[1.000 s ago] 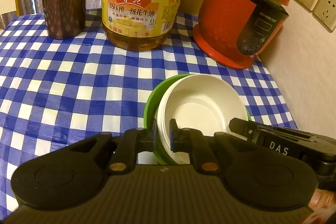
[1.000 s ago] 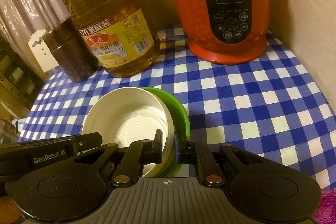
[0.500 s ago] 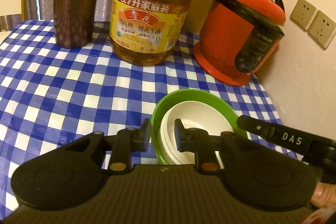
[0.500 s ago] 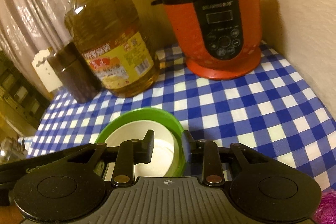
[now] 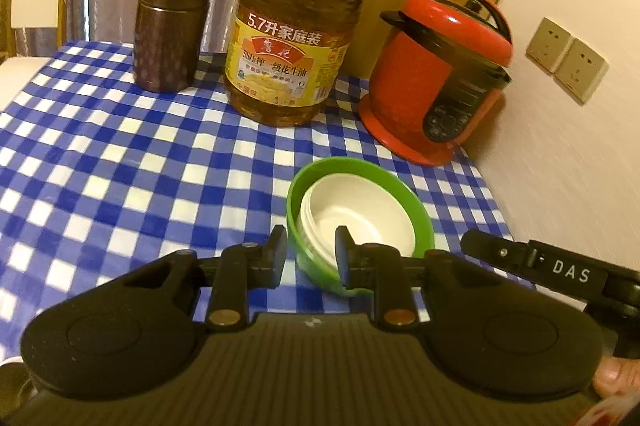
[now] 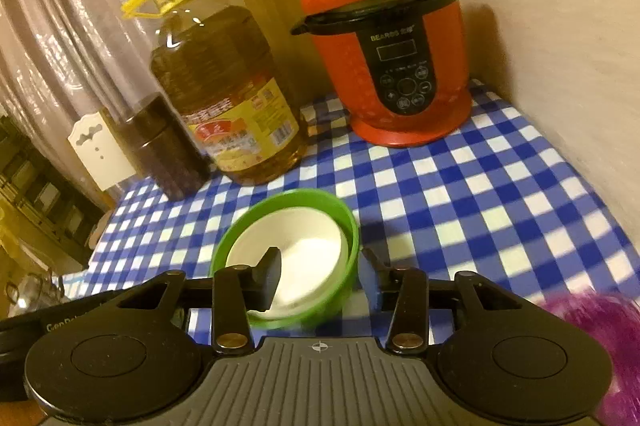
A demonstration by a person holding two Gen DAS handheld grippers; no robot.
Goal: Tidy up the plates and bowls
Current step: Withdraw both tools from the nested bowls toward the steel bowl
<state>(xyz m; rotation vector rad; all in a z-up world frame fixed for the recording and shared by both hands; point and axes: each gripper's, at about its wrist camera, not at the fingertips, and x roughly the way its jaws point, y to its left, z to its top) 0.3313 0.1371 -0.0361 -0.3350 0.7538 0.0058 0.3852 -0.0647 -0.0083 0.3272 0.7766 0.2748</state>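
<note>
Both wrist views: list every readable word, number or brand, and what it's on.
"5.7升家庭装": oil bottle label.
"BEARDS": red cooker panel; the characters after it are blurred.
"DAS": right gripper body, seen from the left wrist.
"GenRob", cut off: left gripper body.
Smaller label print, cooker buttons: unreadable.

Two close, downward-tilted wrist views from left and right, both sharing the nested bowls (image 5: pixel 360 222) and cooker (image 6: pixel 390 42)

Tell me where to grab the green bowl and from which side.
Take the green bowl by its rim, one finger outside and one in the gap beside the white bowl nested within. Probably best from the right tool's side, where that gap looks widest. It sits upright on the checked cloth.
</note>
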